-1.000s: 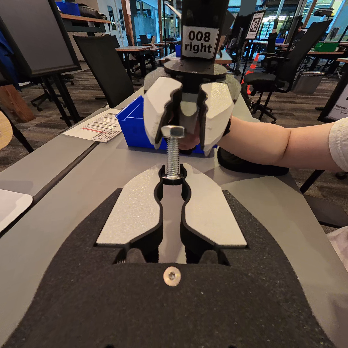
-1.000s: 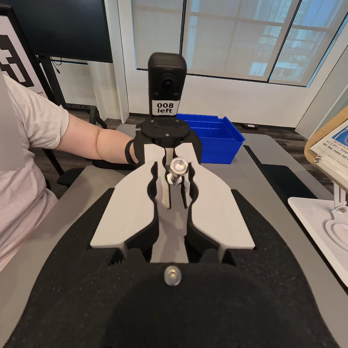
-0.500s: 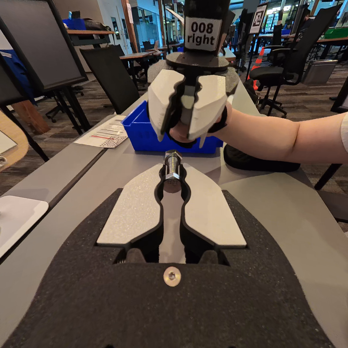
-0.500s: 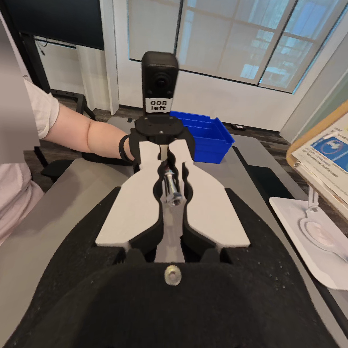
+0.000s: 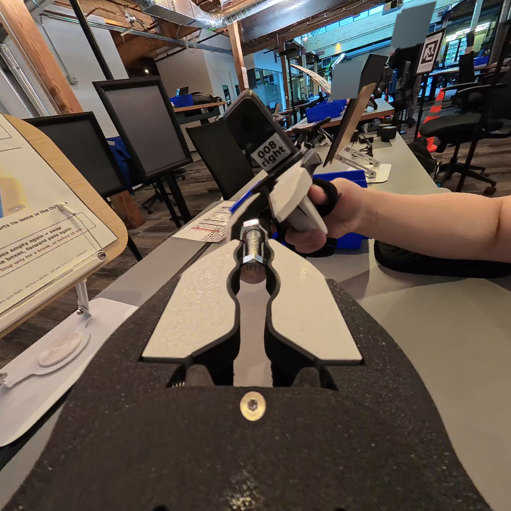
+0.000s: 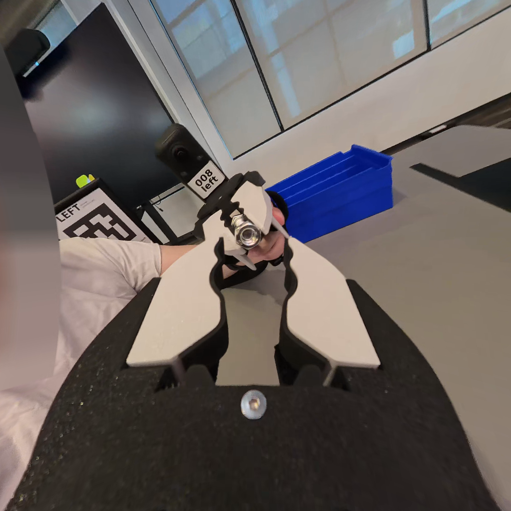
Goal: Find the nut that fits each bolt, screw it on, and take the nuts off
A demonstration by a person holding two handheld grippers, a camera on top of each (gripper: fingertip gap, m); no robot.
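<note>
Left gripper (image 5: pixel 253 258) pinches one bolt (image 5: pixel 252 243) carrying one nut (image 5: pixel 251 224), before one blue bin (image 6: pixel 343 196); right gripper (image 6: pixel 253 250), spread, faces the bolt's end.

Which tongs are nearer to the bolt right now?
Left. The left tongs are shut on the near end of the bolt, holding it. The right tongs are open, with fingers on either side of its far end, apparently not touching.

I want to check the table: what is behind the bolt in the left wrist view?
Behind the bolt are the right gripper and the hand. They cover most of a blue bin.
</note>
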